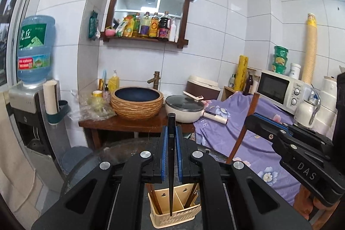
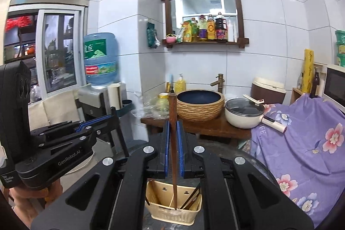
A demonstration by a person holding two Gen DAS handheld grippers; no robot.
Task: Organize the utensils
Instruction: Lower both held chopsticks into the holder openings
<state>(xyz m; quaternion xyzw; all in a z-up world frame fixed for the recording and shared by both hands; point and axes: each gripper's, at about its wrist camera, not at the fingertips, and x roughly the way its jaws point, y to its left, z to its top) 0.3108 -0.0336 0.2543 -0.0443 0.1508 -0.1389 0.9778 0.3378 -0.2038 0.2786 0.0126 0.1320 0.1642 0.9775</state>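
**Two chopsticks held over the holder**

Two grippers, each clamped on one chopstick. The left gripper (image 1: 171, 156) has its blue pads (image 1: 164, 152) pressed together on a black chopstick (image 1: 171, 165), which runs upright between them, its top end above the jaws and its lower tip down at the beige holder (image 1: 174, 217). The right gripper (image 2: 173, 154) grips a brown chopstick (image 2: 173, 143) in the same way, jaws closed on it, the stick upright with its lower end inside the holder (image 2: 172, 211).

The holder sits below both grippers on a dark round table (image 1: 120, 148). It has a divider (image 1: 180, 201) down the middle, and more brown chopsticks lean in both compartments. Whether either held stick touches the holder's bottom cannot be told.

In the left view the right gripper (image 1: 254, 118) shows at the right edge with its brown chopstick (image 1: 243, 128) slanting down. In the right view the left gripper (image 2: 113, 115) shows at the left edge.

Behind stand a woven basin (image 1: 137, 102) with a brass tap (image 1: 155, 79) on a wooden counter (image 1: 129, 124), a white pot (image 1: 184, 108) with a glass lid just beside the basin, a purple flowered cloth (image 1: 258, 143), a microwave (image 1: 280, 87), a water jug (image 1: 35, 49), and a wall shelf (image 1: 146, 14) of bottles.
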